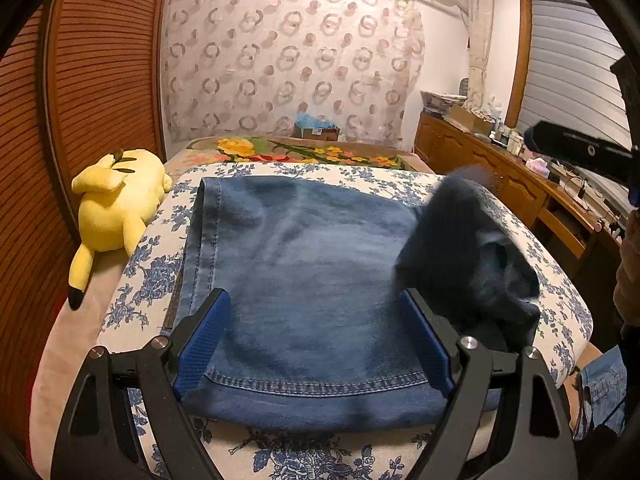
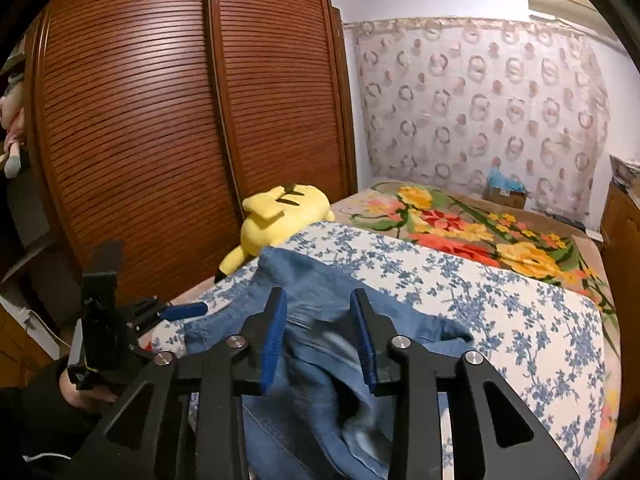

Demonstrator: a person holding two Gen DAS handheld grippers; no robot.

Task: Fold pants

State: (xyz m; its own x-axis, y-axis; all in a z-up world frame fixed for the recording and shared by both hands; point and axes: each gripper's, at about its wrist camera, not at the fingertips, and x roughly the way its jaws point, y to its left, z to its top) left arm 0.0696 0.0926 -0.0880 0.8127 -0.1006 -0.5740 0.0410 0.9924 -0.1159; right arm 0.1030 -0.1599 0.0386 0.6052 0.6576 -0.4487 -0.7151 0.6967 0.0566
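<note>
blue jeans point(image 1: 304, 280) spread flat on a floral-print quilt point(image 1: 160, 272) atop the bed, hem stitching lying nearest the left camera. left gripper point(image 1: 316, 340) spread wide, blue pads point(image 1: 202, 344) poised either side of the denim just above the near hem, gripping nothing. at the jeans' right edge, a dark, blurred bunch of fabric point(image 1: 468, 256) lifted off the quilt, smeared by motion. right gripper point(image 2: 320, 340) parted to a moderate gap, with rumpled denim point(image 2: 320, 380) bunched between and below the fingers; possibly brushing the cloth, though too blurred to say whether pinched. seen from the right wrist, the left tool point(image 2: 104, 320) off to the left, held in a hand point(image 2: 76, 390) in a dark sleeve, one blue finger reaching over the quilt's edge. yellow plush toy point(image 1: 116, 208) lying on the bed just beside the quilt, near the slatted wooden wardrobe point(image 2: 160, 120). flowered blanket point(image 2: 480, 232) covering the far part of the bed, below a circle-patterned curtain point(image 1: 288, 60). wooden cabinet point(image 1: 500, 176) along the right wall.
</note>
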